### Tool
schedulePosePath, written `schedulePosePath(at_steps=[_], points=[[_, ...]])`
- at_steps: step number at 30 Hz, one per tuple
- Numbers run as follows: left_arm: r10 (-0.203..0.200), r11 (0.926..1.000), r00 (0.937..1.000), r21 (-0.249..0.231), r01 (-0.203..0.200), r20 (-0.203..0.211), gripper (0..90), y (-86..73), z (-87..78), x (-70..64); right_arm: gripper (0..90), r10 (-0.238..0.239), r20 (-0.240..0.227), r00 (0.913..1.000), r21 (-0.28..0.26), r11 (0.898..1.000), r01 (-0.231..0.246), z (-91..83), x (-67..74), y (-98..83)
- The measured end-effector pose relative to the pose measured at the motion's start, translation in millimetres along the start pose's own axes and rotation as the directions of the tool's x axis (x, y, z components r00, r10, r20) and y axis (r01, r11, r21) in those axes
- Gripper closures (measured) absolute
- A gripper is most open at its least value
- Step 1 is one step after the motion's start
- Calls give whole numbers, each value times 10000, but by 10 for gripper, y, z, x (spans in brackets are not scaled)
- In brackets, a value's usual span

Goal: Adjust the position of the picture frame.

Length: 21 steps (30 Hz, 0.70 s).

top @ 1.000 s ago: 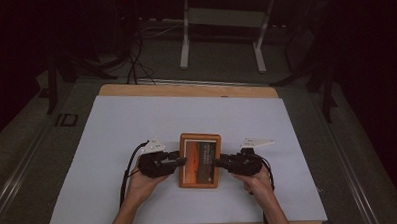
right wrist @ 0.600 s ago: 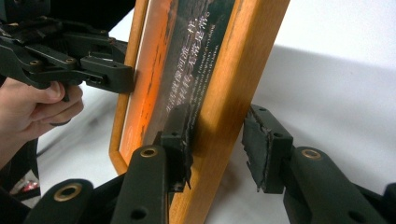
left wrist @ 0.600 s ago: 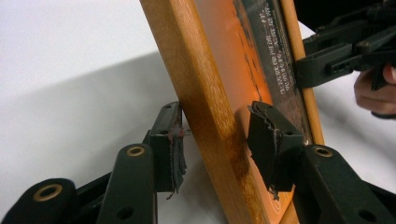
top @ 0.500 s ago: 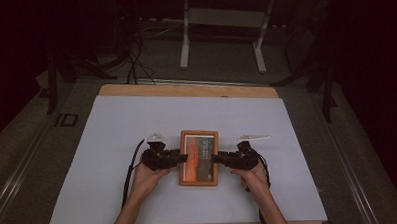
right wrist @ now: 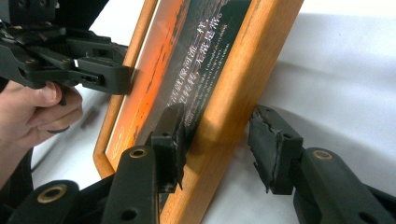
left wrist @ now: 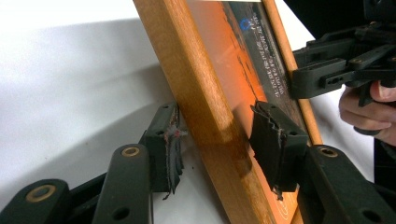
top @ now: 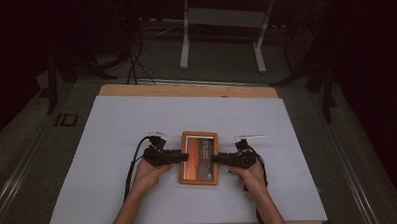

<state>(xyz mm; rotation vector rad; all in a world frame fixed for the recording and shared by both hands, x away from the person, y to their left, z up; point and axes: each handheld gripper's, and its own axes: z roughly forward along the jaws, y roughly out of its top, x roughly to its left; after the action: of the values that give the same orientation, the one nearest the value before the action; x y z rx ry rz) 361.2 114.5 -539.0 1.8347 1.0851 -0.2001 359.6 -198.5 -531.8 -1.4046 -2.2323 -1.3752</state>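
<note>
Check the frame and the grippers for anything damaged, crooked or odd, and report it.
The rubber pads on the left gripper fingers look torn and frayed at their edges; the right gripper fingers show the same wear. The wooden picture frame lies flat and square on the white table cover, with no damage visible.
</note>
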Motion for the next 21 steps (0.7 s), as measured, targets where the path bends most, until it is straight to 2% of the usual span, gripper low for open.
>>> schedulePosePath(at_steps=[6, 8, 10, 15, 18, 21], points=[[215, 9998, 9997, 8, -215, -121, 520, -3, 3, -20, 558, 86, -96, 9999, -25, 10000, -86, 9, -20, -4], [457, 9990, 9980, 15, -456, -432, 497, -8, 8, -63, 547, -60, -36, 10000, 48, 10000, 60, 11, -10, 2], [521, 9986, 9949, -33, -525, -861, 461, -22, -12, -111, 534, -248, 105, 9996, 54, 9997, 248, 9, 7, 1], [357, 9958, 9905, -790, -465, -1331, 437, -99, -166, -164, 516, -501, 363, 9981, -103, 9987, 505, -59, 25, -4], [616, 9910, 9835, -1071, -805, -1701, 440, -128, -268, -206, 511, -560, 518, 9971, -370, 9976, 579, -126, 35, 13], [516, 9866, 9813, -1426, -788, -1854, 441, -169, -363, -236, 501, -613, 942, 9937, -657, 9955, 676, -199, 61, 28]])
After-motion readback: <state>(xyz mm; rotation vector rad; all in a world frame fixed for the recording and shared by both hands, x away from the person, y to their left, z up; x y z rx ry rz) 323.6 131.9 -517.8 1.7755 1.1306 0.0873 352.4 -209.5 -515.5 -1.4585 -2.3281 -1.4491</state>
